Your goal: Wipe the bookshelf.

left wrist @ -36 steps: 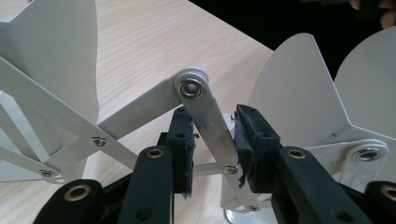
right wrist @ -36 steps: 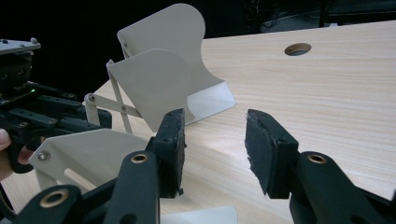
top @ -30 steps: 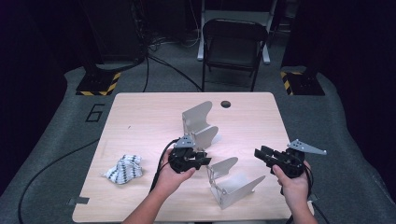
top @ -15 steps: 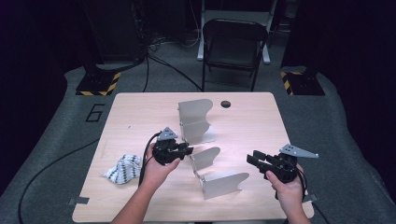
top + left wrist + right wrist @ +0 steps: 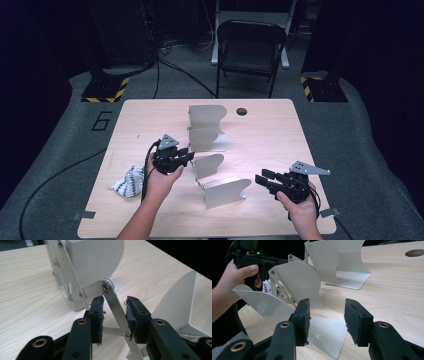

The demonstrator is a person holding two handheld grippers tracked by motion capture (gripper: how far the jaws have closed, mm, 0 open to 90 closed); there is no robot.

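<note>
A white metal folding rack (image 5: pixel 207 117) stands mid-table, its three curved panels joined by thin scissor links. My left gripper (image 5: pixel 190 156) reaches in from the left at the middle panel (image 5: pixel 207 165). In the left gripper view its jaws (image 5: pixel 115 300) straddle a flat link (image 5: pixel 117 313) below a pivot bearing (image 5: pixel 106 287). They have just been opening, and the left pad stands clear of the link. My right gripper (image 5: pixel 260 179) is open with nothing in it, just right of the nearest panel (image 5: pixel 227 192). That panel's base plate (image 5: pixel 324 335) lies beyond the right gripper (image 5: pixel 328 305).
A crumpled patterned cloth (image 5: pixel 127 181) lies on the wooden table (image 5: pixel 270 145) near its left front edge. A round hole (image 5: pixel 242 111) is at the back right. A folding chair (image 5: pixel 250 47) stands beyond the table. In the right gripper view a hand holds the left gripper (image 5: pixel 259 262).
My left gripper has moved left and its jaws have widened around the link. The rack's panels have swung squarer to the table. My right gripper has come left and nearer the front panel.
</note>
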